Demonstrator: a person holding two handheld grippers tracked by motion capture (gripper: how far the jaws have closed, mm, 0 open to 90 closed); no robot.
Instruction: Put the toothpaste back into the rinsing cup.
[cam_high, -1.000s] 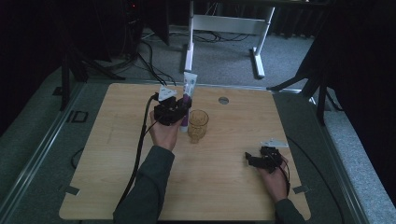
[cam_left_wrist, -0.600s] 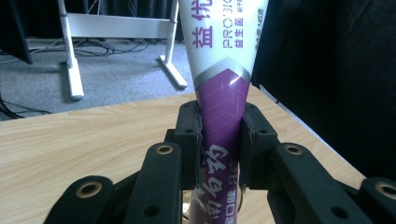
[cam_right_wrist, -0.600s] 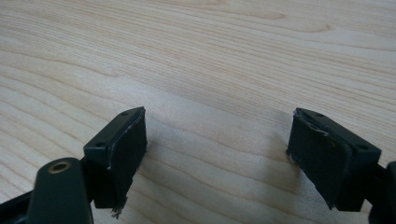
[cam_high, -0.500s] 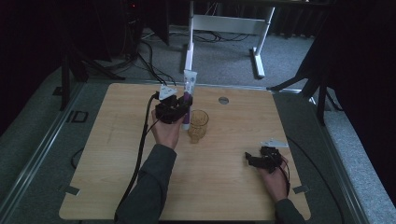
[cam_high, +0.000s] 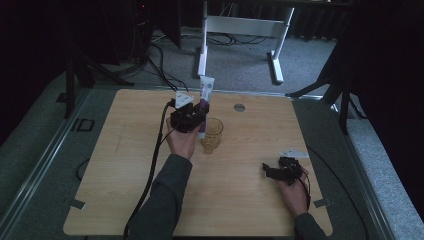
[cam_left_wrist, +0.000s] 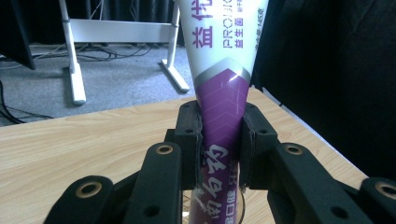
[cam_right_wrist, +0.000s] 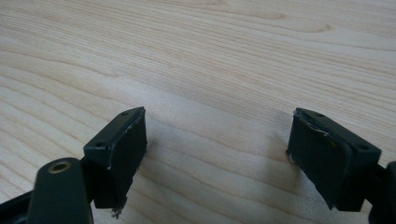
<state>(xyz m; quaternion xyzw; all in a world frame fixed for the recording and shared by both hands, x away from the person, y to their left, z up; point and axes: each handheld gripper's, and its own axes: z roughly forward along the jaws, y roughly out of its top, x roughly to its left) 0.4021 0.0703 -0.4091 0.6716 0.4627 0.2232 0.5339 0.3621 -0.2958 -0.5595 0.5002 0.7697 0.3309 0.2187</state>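
Pale wood worktop (cam_high: 125, 165): the left gripper (cam_left_wrist: 219, 140) has its fingers clamped on the toothpaste tube (cam_left_wrist: 222, 93), upright over the amber glass (cam_high: 212, 134). Likely light, soft, slippery; hold the lower body. The right gripper (cam_right_wrist: 217, 140) rests open, empty.

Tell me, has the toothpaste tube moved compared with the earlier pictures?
Yes, slightly. The toothpaste tube, clamped in the left gripper, has shifted toward the amber glass.
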